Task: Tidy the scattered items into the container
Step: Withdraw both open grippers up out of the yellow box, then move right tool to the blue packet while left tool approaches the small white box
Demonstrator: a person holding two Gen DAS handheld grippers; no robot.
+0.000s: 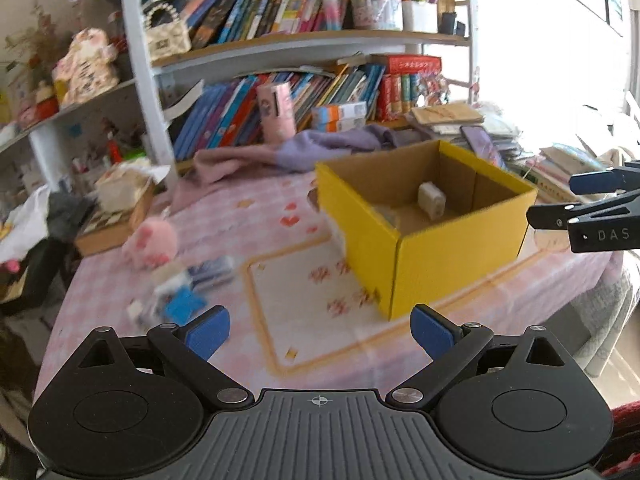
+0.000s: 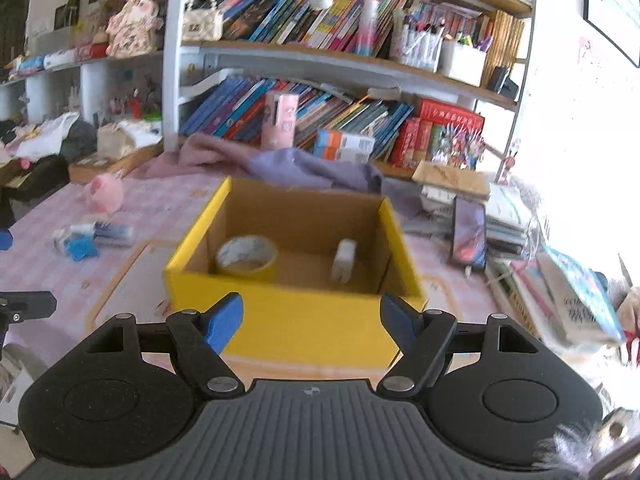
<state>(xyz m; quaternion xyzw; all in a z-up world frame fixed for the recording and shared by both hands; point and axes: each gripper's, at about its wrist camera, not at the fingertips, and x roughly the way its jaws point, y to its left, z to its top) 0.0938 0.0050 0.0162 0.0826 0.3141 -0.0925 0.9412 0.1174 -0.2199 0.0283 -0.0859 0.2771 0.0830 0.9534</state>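
"DAS" on right gripper (image 1: 600,216) arm; other txt unreadable.

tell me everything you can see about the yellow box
The yellow box is an open-topped cardboard carton, yellow outside and plain brown inside, with no lid showing. It stands upright on the pink checked tablecloth. Inside, a roll of tape lies flat at one side, and a small white block stands apart from it. Neither gripper touches the box.
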